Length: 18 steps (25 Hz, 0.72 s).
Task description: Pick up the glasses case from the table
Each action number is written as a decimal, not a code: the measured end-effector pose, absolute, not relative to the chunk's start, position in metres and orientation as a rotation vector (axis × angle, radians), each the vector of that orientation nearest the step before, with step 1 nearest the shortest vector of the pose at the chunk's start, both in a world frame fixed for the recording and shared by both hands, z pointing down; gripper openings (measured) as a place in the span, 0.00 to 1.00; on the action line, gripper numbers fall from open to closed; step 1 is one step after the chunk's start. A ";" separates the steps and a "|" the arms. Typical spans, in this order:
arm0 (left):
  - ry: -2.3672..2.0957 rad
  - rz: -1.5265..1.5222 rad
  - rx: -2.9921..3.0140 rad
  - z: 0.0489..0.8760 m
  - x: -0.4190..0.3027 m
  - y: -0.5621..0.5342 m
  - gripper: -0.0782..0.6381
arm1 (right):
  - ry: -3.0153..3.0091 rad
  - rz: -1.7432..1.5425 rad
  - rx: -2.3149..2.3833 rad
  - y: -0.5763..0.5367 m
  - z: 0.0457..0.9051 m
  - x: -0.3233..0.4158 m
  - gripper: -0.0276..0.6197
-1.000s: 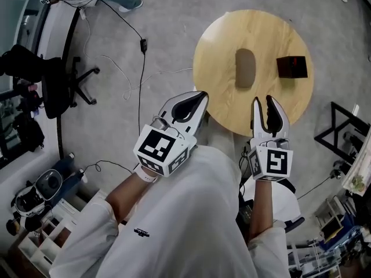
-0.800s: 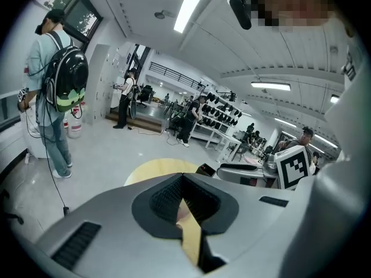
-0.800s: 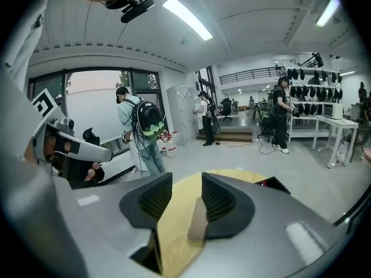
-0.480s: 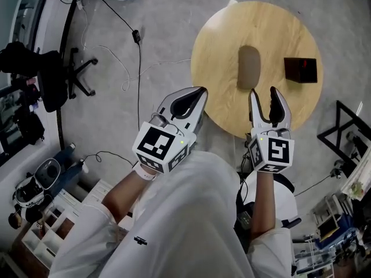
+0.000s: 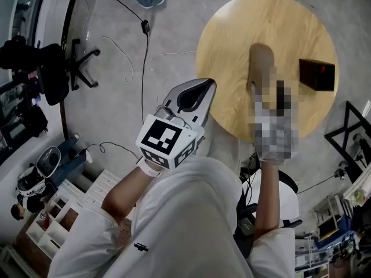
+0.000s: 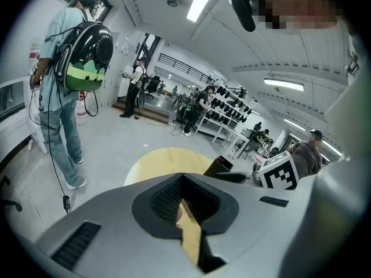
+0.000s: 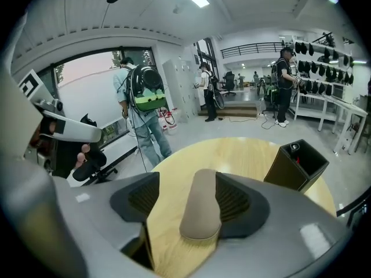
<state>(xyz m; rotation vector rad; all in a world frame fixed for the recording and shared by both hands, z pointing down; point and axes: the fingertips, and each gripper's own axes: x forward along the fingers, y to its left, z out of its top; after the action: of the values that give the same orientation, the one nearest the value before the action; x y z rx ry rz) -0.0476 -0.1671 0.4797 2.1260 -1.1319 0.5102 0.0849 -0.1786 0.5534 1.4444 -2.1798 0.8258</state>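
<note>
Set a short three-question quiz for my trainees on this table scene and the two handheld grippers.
1. True or false: the left gripper has its jaws together.
2. What shows in the gap of the right gripper? A glasses case; B cable; C mug.
3. Name the other thing on the round table.
Key: 1 true. 2 A; the right gripper's jaws have just been opening, pads not on it. 3 dark box.

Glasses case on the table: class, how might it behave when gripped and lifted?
The glasses case looks like a rounded shell, so probably stiff and light. Its curved sides might slip from a loose grip. Lying flat on the table, it seems unlikely to tip; a push would likely slide it.
</note>
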 end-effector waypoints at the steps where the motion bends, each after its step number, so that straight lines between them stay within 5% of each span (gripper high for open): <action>1: -1.131 0.513 2.125 0.483 -0.048 -0.169 0.12 | -2.171 0.828 1.447 -0.180 0.558 0.084 0.51; 18: -1.103 0.573 2.105 0.533 -0.039 -0.164 0.12 | -1.971 0.876 1.486 -0.193 0.652 0.097 0.54</action>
<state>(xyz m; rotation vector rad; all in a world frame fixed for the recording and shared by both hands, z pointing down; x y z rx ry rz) -0.0390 -0.1642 0.5335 2.1049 -1.1034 0.5732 0.0974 -0.1927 0.6523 1.4857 -1.9707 0.8763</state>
